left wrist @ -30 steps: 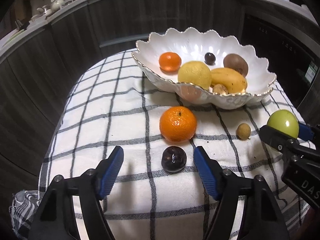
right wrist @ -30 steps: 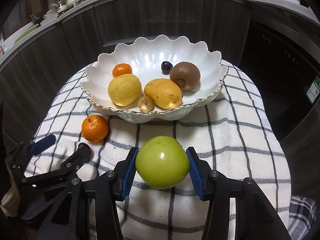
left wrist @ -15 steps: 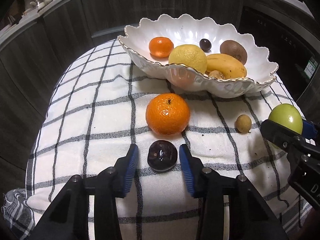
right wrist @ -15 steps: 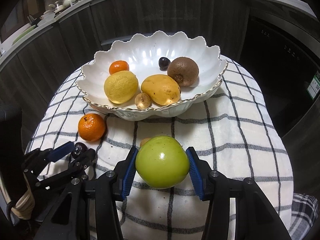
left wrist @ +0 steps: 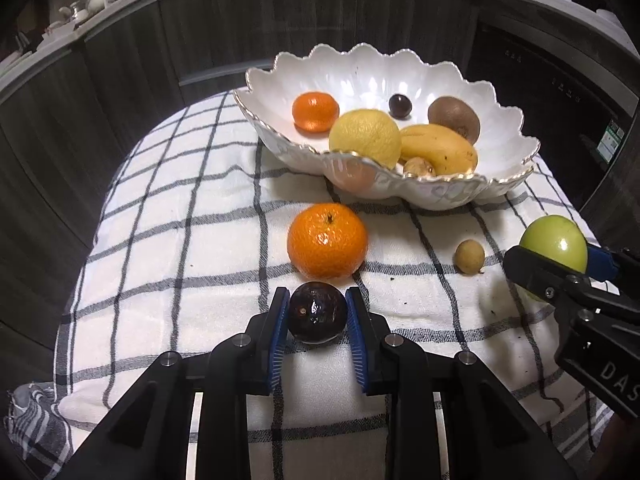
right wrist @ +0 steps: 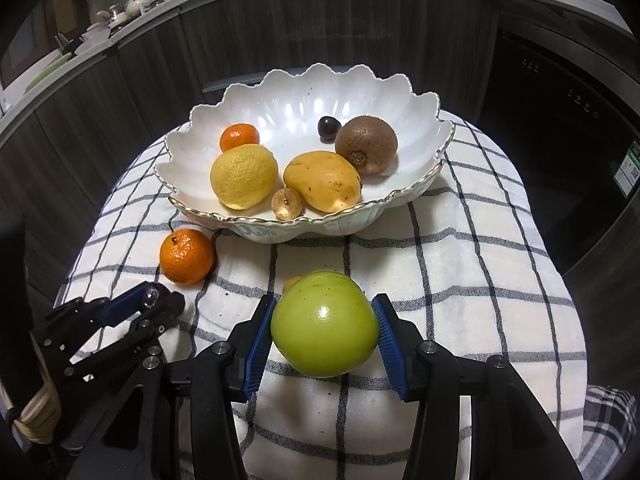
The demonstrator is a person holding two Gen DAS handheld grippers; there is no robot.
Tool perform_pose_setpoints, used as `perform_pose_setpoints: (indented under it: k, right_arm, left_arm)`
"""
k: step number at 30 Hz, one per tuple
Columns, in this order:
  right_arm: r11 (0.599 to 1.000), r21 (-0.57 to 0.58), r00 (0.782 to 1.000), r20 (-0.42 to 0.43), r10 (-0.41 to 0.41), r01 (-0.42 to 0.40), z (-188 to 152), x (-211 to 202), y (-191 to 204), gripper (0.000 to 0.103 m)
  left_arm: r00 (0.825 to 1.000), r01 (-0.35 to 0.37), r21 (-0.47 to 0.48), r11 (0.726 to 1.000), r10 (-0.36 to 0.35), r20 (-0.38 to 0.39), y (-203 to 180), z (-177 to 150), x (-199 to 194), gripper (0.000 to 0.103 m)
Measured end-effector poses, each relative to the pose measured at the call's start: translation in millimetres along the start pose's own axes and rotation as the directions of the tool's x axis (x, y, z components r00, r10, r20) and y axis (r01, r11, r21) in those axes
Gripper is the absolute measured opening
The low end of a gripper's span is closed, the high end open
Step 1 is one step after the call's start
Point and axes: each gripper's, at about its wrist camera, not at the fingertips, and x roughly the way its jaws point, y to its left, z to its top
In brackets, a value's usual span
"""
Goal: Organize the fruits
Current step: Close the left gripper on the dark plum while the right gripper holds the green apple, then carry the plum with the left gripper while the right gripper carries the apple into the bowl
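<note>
My left gripper (left wrist: 318, 314) is shut on a dark purple round fruit (left wrist: 318, 312) resting on the checked cloth. A large orange mandarin (left wrist: 327, 240) lies just beyond it, and a small tan longan (left wrist: 469, 256) lies to the right. My right gripper (right wrist: 325, 324) is shut on a green apple (right wrist: 325, 324) just above the cloth; the apple also shows in the left wrist view (left wrist: 554, 242). The white scalloped bowl (right wrist: 360, 80) behind holds a small mandarin, lemon, mango, kiwi, dark grape and a longan.
The checked cloth (right wrist: 460, 264) covers a small rounded table that drops off on all sides. Dark cabinet fronts (left wrist: 120, 64) curve behind the table. The left gripper shows at the left of the right wrist view (right wrist: 154, 300).
My left gripper moved forward and closed from wide open onto the dark purple fruit. My right gripper kept its hold on the green apple and rose slightly.
</note>
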Motion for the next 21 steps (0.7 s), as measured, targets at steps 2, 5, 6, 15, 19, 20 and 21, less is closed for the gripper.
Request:
perform_pose_setpoints:
  k: [2, 5, 6, 15, 19, 20, 21]
  right_arm:
    - [1.000, -0.001, 1.000, 0.004, 0.001, -0.001, 2, -2, 0, 0.050]
    - [1.000, -0.003, 1.000, 0.012, 0.005, -0.005, 5, -6, 1, 0.050]
    - [1.000, -0.003, 1.000, 0.016, 0.007, -0.007, 6, -8, 2, 0.050]
    - [1.000, -0.012, 0.997, 0.071, 0.014, -0.013, 28, -29, 3, 0.050]
    - [1.000, -0.025, 0.995, 0.100, 0.004, -0.002, 44, -32, 1, 0.050]
    - [1.000, -0.027, 0.994, 0.106, 0.002, 0.000, 49, -31, 0, 0.050]
    - [1.000, -0.029, 0.994, 0.113, 0.001, 0.003, 54, -30, -1, 0.050]
  left_arm:
    - [1.000, -0.001, -0.004, 1.000, 0.001, 0.005, 1, 1, -5, 0.028]
    - [1.000, -0.003, -0.008, 1.000, 0.003, 0.017, 4, 4, -12, 0.028]
    - [1.000, -0.001, -0.009, 1.000, 0.002, 0.020, 5, 6, -14, 0.028]
    - [0.996, 0.021, -0.002, 1.000, -0.020, 0.092, 8, 36, -43, 0.028]
    - [0.992, 0.024, 0.017, 1.000, -0.026, 0.126, 7, 56, -45, 0.028]
    - [0.991, 0.026, 0.021, 0.999, -0.029, 0.131, 6, 61, -44, 0.028]
    - [0.990, 0.026, 0.025, 0.999, -0.030, 0.139, 6, 66, -44, 0.028]
